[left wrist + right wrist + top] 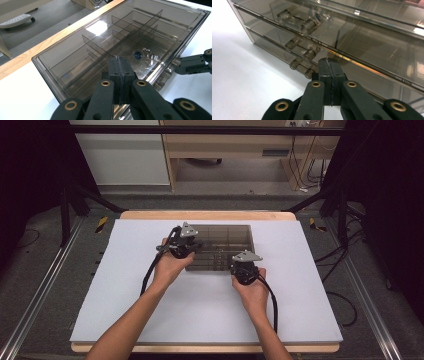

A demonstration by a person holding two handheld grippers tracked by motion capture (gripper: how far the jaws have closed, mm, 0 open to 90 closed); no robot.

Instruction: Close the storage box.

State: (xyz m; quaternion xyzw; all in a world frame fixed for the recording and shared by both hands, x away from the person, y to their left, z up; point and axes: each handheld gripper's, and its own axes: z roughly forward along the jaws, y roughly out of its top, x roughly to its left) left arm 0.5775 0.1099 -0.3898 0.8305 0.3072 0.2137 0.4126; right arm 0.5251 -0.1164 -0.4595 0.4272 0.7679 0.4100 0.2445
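Observation:
A smoked clear plastic organiser box [220, 247] stands mid-table, its top tray split by dividers [140, 27]. A small blue-stoned item [137, 54] lies in one tray compartment. My left gripper [119, 61] is shut with nothing in it, over the tray's left edge [192, 245]. The right gripper [329, 64] is also shut and empty, close in front of the box's stacked drawers [243, 262]. Each drawer has a clear bar handle: top [297, 21], middle [300, 48], bottom [302, 68]. The right gripper's jaws [196, 63] show beside the box in the left gripper view.
The box rests on a white board [125, 290] laid over a wooden table [200, 215]. Cables [272, 300] trail back from both grippers along the forearms. Black frame posts [65, 205] stand beyond the table's far corners.

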